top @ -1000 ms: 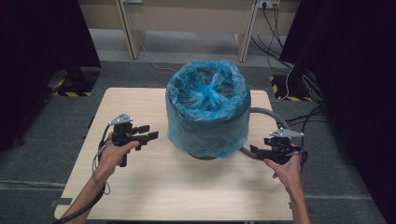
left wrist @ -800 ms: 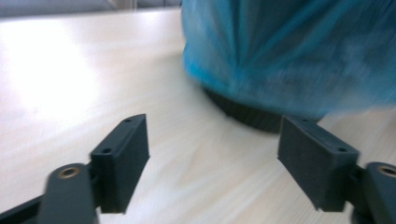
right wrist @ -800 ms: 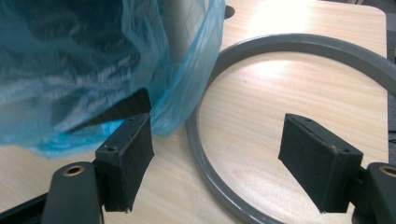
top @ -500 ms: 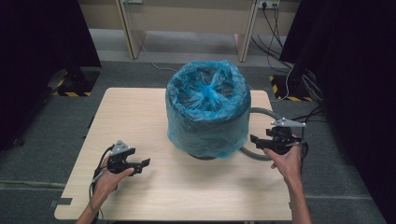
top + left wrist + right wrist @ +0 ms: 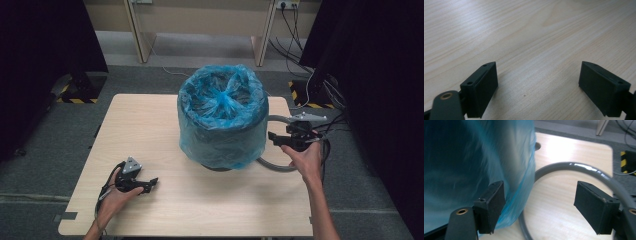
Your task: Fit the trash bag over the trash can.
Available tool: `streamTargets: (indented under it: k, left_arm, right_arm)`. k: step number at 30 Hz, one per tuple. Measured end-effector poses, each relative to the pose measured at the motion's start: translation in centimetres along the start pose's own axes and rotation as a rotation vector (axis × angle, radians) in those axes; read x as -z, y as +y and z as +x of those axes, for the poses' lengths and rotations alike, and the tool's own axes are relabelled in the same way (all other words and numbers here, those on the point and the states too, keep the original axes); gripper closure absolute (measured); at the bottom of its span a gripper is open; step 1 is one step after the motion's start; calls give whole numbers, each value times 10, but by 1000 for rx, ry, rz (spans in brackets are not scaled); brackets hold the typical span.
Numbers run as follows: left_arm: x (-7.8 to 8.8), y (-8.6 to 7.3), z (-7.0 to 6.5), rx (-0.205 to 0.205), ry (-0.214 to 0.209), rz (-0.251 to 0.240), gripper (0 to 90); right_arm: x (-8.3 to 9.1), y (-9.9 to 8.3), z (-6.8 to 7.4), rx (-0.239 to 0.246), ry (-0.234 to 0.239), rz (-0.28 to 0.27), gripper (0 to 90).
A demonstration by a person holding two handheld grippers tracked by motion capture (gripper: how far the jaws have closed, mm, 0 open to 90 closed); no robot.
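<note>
A round bin wrapped in a blue plastic bag (image 5: pixel 222 117) stands in the middle of the wooden table (image 5: pixel 145 120); the bag is gathered over its top. A grey ring (image 5: pixel 274 166) lies on the table at the bin's right side. My right gripper (image 5: pixel 274 138) hovers open beside the bin's right wall. In the right gripper view (image 5: pixel 540 183) one jaw stands in front of the blue bag (image 5: pixel 474 170) and the grey ring (image 5: pixel 574 167) curves past between the jaws. My left gripper (image 5: pixel 151 184) rests low near the table's front left. Its jaws (image 5: pixel 538 64) have just been opening, with bare wood between them.
Dark curtains hang at both sides of the table. Cables (image 5: pixel 320 85) and a yellow-black striped base (image 5: pixel 305 92) lie on the floor at the back right. Table legs (image 5: pixel 137 30) of another desk stand behind. Bare wood spreads between my left gripper and the bin.
My left hand has dropped from beside the bin down to the front left of the table. My right hand has risen a little, closer to the bin's side.
</note>
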State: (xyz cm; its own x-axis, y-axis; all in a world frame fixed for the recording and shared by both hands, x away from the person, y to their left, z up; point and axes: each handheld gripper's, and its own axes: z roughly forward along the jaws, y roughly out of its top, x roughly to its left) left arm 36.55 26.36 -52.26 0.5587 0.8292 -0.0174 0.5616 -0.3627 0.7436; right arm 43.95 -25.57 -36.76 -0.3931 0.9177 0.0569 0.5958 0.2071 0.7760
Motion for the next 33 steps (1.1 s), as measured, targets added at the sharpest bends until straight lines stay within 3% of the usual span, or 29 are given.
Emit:
streamTargets:
  k: [9,15,19,28,33]
  left_arm:
    - [0,0,0,1,1,0,143]
    - [0,0,0,2,3,0,140]
    - [0,0,0,3,3,0,139]
    - [0,0,0,4,4,0,138]
    - [0,0,0,4,4,0,138]
  right_arm:
    - [11,38,-7,-28,-28,-64,248]
    - [13,63,-5,-38,-35,-87,244]
    - [9,81,-6,-38,-51,-90,234]
    - [-8,116,-20,-138,-53,-137,216]
    - [-5,133,-13,-136,-54,-159,219]
